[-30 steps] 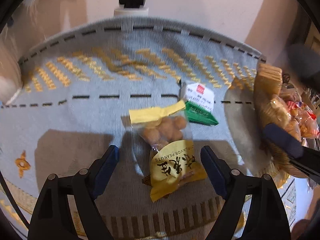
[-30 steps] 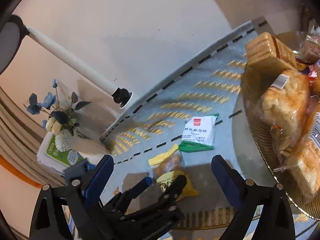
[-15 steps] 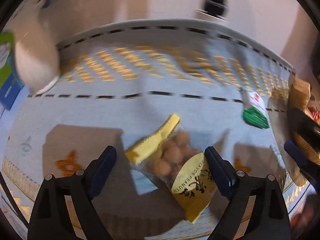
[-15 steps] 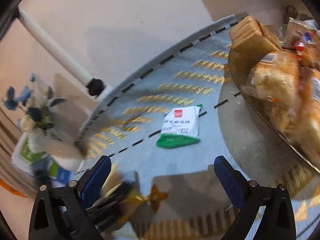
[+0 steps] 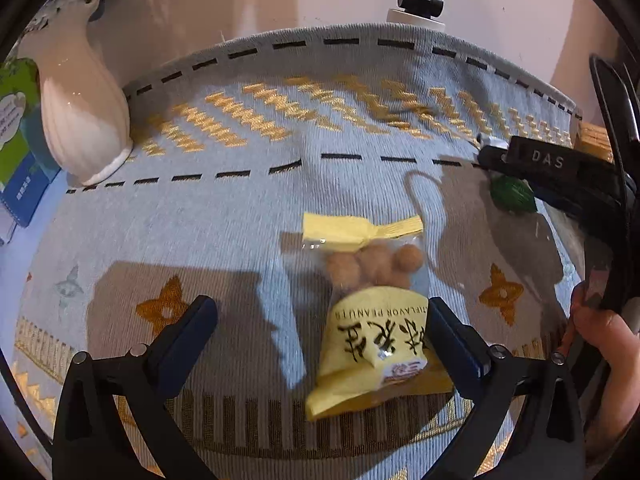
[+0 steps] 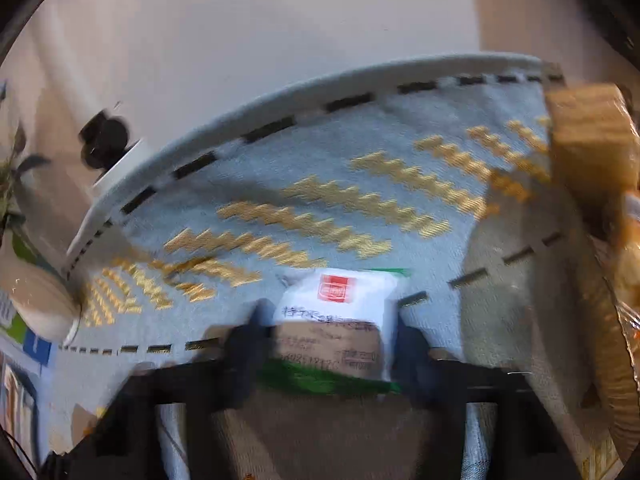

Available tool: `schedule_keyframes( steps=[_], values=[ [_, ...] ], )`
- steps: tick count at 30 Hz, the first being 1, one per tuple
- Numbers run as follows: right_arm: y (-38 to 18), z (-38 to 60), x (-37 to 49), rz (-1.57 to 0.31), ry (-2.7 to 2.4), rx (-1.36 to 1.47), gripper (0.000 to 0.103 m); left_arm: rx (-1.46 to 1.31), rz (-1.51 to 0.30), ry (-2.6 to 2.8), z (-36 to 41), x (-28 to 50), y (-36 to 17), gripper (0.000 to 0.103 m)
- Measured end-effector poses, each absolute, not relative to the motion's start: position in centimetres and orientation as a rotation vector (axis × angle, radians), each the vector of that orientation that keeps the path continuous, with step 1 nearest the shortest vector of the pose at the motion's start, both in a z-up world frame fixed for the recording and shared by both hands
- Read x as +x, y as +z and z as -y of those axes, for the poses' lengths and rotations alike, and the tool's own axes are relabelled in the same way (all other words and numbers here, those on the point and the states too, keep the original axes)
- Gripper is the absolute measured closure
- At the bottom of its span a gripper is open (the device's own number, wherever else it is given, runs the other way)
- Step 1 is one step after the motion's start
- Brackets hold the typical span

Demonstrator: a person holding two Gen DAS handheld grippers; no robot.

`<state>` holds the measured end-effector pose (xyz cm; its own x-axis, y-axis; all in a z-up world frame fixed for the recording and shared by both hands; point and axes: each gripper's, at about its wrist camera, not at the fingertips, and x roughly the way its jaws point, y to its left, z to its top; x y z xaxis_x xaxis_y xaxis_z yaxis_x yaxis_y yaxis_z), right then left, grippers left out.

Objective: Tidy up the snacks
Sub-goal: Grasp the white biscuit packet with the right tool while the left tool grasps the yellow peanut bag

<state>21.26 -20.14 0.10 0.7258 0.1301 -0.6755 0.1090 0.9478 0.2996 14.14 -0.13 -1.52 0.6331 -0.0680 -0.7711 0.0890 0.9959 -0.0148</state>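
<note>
basket (image 6: 612,364) at right already holds several snacks; right gripper (image 6: 332,344) jaws just closing around white-green packet (image 6: 340,308) on the cloth, left gripper (image 5: 320,336) spread wide around yellow peanut bag (image 5: 372,328), neither lifted yet.

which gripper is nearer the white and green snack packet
Right. The right gripper has the white and green packet between its closing fingers; the left gripper stands open around the yellow peanut bag, well away.
</note>
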Motion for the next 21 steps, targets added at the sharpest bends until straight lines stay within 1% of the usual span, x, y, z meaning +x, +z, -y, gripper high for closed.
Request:
schedule_keyframes(
  steps=[11,21],
  values=[
    [0.1,22.6,16.4,-0.718,0.177,0.415,0.053,0.052,-0.877,-0.077,0.5,14.0,-1.7,0.000],
    [-0.2,22.3,10.7,-0.772,0.173,0.310,0.053,0.055,-0.876,-0.080,0.4,14.0,-1.8,0.000]
  ],
)
